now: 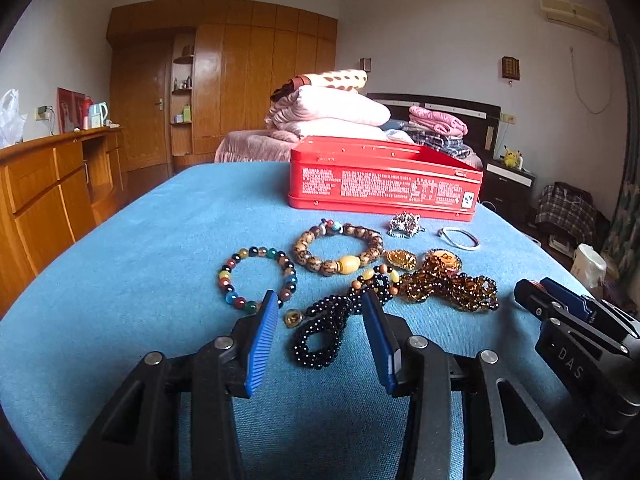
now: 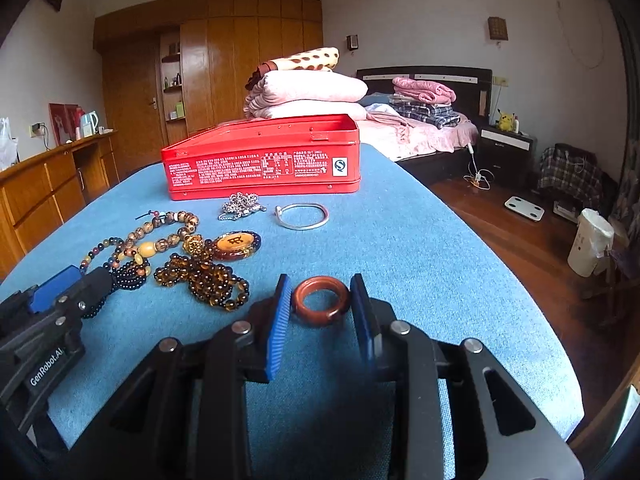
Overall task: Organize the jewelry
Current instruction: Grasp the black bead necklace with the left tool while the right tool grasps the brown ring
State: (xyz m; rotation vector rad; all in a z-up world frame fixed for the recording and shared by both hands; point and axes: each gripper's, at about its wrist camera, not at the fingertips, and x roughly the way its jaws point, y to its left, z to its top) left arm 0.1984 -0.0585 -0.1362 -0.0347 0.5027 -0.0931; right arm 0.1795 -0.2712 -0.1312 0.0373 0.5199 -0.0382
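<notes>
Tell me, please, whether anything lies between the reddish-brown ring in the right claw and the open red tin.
Yes: the silver bangle lies on the blue cloth between the reddish-brown ring in the right claw and the red tin; lifting over it should clear.

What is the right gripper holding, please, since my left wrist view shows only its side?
Observer: The right gripper has its pads against both sides of a reddish-brown ring.
Operator: Is that ring tangled with any other jewellery?
Observer: No, it is apart from the amber bead strand, which lies toward the left gripper.
Operator: Can you read the pendant's face?
Observer: The amber pendant lies face up and shows one dark character.
</notes>
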